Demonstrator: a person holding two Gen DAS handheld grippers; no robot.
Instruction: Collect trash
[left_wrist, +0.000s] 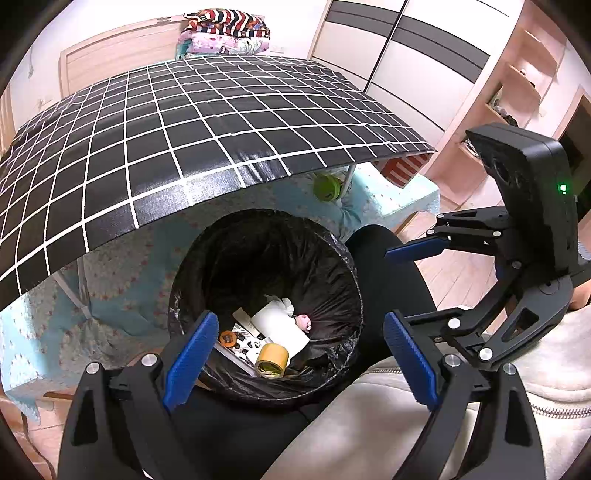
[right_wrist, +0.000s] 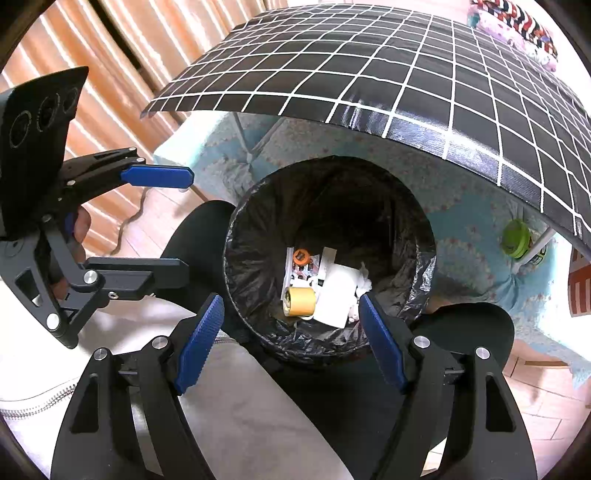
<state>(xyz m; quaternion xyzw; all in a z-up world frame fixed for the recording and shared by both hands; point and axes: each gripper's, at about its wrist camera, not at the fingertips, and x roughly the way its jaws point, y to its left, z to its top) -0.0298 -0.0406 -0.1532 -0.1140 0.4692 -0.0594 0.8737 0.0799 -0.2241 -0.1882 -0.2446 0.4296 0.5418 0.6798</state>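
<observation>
Nearly done: tape roll (left_wrist: 272, 360), paper (left_wrist: 280, 328) and scraps already in lined bin (left_wrist: 343, 258), left gripper (left_wrist: 301, 354) and right gripper (right_wrist: 291, 334) both spread, empty, checkered surface (left_wrist: 184, 122) bare.

Black table cover with white grid (left_wrist: 207, 122) overhangs a light blue floral bedspread (left_wrist: 122, 273). Folded striped and floral bedding (left_wrist: 225, 31) lies stacked beyond it.

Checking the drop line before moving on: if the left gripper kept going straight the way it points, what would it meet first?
The open left gripper aims into the lined trash bin. Nothing crosses its path first, so it would likely reach the trash at the bottom, probably the white paper or the tape roll; depth is uncertain.
</observation>
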